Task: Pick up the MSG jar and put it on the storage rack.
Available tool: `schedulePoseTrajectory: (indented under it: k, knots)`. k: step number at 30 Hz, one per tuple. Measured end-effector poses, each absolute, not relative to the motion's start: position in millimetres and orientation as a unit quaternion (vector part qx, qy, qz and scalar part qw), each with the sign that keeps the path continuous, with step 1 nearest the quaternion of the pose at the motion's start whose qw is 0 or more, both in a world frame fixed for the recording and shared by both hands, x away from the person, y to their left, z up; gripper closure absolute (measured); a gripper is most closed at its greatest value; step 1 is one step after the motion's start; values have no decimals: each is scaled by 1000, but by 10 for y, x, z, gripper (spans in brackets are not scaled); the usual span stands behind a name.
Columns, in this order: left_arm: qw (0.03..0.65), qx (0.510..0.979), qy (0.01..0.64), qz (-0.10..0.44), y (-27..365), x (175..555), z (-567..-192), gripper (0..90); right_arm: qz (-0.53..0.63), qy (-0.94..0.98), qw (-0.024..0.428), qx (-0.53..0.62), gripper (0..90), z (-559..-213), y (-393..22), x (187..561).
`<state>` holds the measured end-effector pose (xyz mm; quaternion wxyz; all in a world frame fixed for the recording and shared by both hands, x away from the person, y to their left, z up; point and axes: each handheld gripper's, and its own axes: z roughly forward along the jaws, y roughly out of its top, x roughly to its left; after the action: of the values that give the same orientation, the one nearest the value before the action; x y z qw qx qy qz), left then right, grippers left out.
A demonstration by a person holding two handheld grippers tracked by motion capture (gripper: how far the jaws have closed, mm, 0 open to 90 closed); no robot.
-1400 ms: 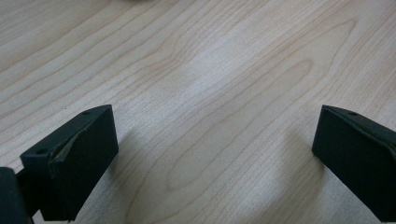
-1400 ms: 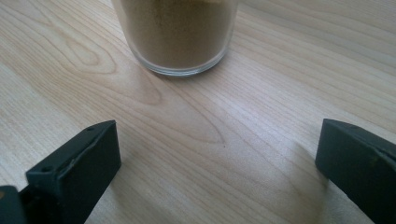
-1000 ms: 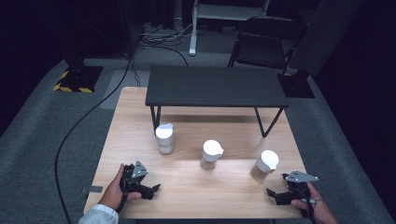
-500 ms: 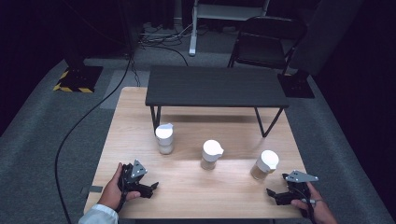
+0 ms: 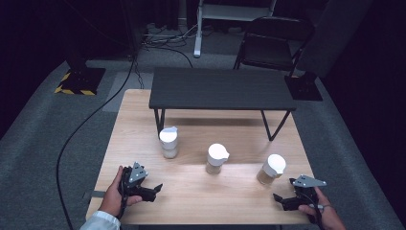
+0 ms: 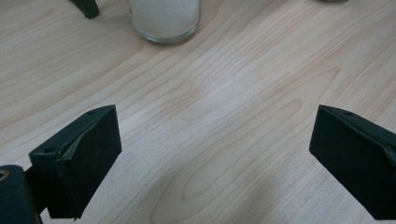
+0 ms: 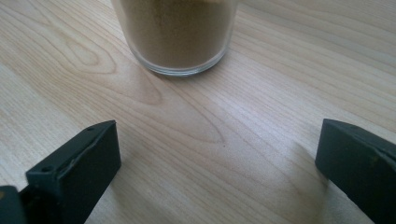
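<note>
Three lidded jars, left, middle, right, axes upright; left gripper and right gripper spread, empty.

The light wooden tabletop with plain grain carries a low dark grey stand on thin black legs across its far half. Three glass jars with white lids stand in a loose row nearer the front: one with white contents beside the stand's left leg, a middle jar near the centre, and a jar of brown powder towards the right edge, all well apart.
</note>
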<state>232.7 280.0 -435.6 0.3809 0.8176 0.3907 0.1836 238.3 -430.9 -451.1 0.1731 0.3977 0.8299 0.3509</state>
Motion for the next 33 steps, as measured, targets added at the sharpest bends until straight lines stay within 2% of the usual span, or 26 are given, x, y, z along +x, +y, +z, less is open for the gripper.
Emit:
schedulePoseTrajectory:
  k: [15,33]
  knots:
    - [422,795,387,199,2852,2202,-4298,18,351,830,173,398,0,-4511,-4308,2383]
    - [415,803,377,200,2747,2350,-4369,18,351,830,173,398,0,-4511,-4308,2383]
